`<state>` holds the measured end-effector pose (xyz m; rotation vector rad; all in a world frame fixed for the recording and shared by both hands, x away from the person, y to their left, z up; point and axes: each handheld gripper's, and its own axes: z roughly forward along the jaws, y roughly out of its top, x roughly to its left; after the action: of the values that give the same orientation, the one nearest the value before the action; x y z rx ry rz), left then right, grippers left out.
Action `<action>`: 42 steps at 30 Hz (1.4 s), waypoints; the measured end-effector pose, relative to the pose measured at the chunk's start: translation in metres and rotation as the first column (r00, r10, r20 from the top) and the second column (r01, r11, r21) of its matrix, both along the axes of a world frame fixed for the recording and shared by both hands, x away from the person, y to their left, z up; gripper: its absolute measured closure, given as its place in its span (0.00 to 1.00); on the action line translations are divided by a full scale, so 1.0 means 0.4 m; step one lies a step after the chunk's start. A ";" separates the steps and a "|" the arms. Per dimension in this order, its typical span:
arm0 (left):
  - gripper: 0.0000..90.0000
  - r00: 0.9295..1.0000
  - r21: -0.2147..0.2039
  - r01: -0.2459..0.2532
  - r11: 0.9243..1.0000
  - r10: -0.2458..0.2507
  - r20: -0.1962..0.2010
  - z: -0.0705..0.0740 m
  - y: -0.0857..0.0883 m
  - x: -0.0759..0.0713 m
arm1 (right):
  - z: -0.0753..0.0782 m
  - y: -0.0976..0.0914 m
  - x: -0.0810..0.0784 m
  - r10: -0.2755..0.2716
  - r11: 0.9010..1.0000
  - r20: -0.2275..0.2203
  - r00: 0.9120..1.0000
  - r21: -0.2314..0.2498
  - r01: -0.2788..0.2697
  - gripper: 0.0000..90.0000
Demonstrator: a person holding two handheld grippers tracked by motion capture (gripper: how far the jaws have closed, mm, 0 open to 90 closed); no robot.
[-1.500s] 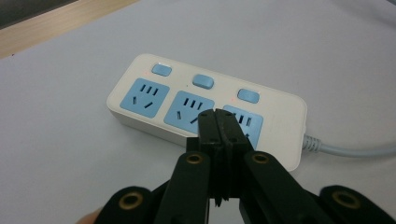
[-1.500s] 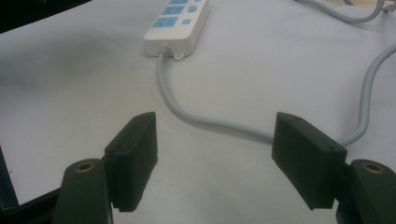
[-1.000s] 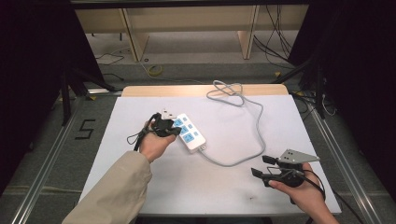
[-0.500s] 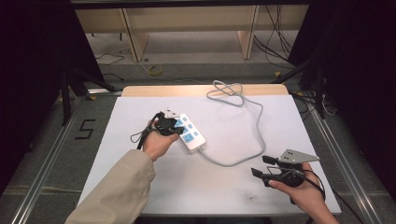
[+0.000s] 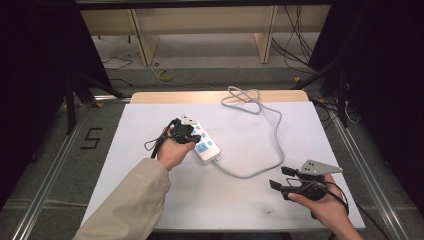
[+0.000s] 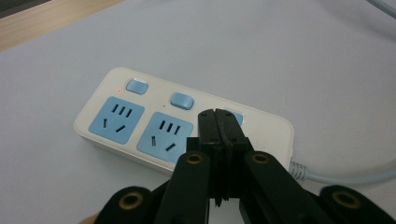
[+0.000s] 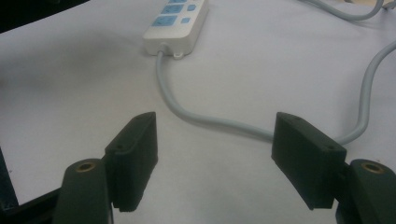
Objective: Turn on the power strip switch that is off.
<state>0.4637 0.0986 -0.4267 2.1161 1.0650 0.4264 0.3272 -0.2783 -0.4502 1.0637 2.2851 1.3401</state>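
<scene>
A white sheet covers the tabletop (image 5: 240, 200), its wooden far edge bare, with grey floor and dark cables beyond. On the floor to the left a black mark shaped like a 5 (image 5: 91, 138) sits beside the metal rail.

My left hand (image 5: 173, 152) comes in from a beige sleeve (image 5: 131, 207) and holds the left gripper (image 5: 186, 133) over the near-left part of the white power strip (image 5: 202, 145). In the left gripper view my fingers (image 6: 218, 128) are pressed flat together with nothing between them, their tips just in front of the third blue switch (image 6: 235, 116), which they partly hide; I cannot tell whether they touch it. Two more blue switches and two blue sockets (image 6: 115, 119) lie to the left of them, and a small red light shows beside the far-left switch (image 6: 137, 86).

The strip lies left of the middle of the tabletop, angled, and its grey cord (image 5: 265, 145) leaves the near end, curves right, then runs back to a loose coil at the far edge.

At the near right, my right hand (image 5: 322, 207) holds the right gripper (image 5: 282, 180) low over the sheet, well apart from the strip. Its fingers (image 7: 133, 156) stand wide, empty, with the cord (image 7: 205, 119) lying on the sheet beyond them.
</scene>
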 end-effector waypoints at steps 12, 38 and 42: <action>1.00 1.000 0.007 -0.006 1.000 0.006 0.000 0.001 0.001 0.008 | -0.001 0.000 0.000 0.000 1.000 -0.004 1.000 -0.002 0.000 0.35; 1.00 1.000 0.027 -0.025 0.999 0.026 -0.013 -0.004 -0.013 0.058 | 0.000 -0.003 0.000 -0.002 1.000 -0.004 1.000 -0.002 0.002 0.35; 1.00 0.999 0.026 -0.033 0.999 0.034 -0.020 -0.005 -0.017 0.067 | -0.001 -0.004 0.001 -0.002 1.000 -0.003 1.000 -0.001 0.002 0.35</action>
<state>0.4905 0.0919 -0.4286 2.1314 1.1132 0.4377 0.3276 -0.2797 -0.4505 1.0680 2.2859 1.3367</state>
